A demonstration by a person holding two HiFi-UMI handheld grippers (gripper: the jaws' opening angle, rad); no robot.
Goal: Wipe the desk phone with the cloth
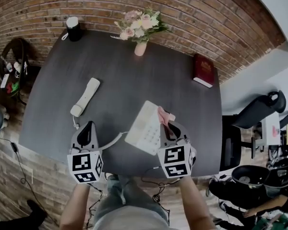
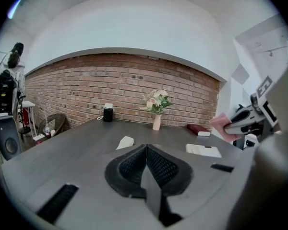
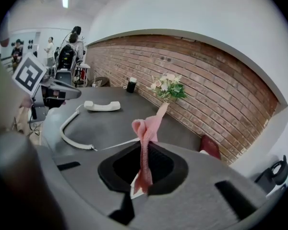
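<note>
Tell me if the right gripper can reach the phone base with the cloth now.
Probably yes: the right gripper, shut on the pink cloth, sits at the edge of the phone base, with nothing between them; the handset lies aside.

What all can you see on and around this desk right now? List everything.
desk: one, dark grey, against the brick wall
phone base: one, white, near edge
handset: one, white, off the base, lying to its left
cord: one, white, coiled, on the desk
cloth: one, pink, over the base
vase of flowers: one, pink, far edge
canister: one, black with white top, far left corner
book: one, red, right side
chair: one, black, right of desk
left gripper: shut, empty
right gripper: shut on cloth
</note>
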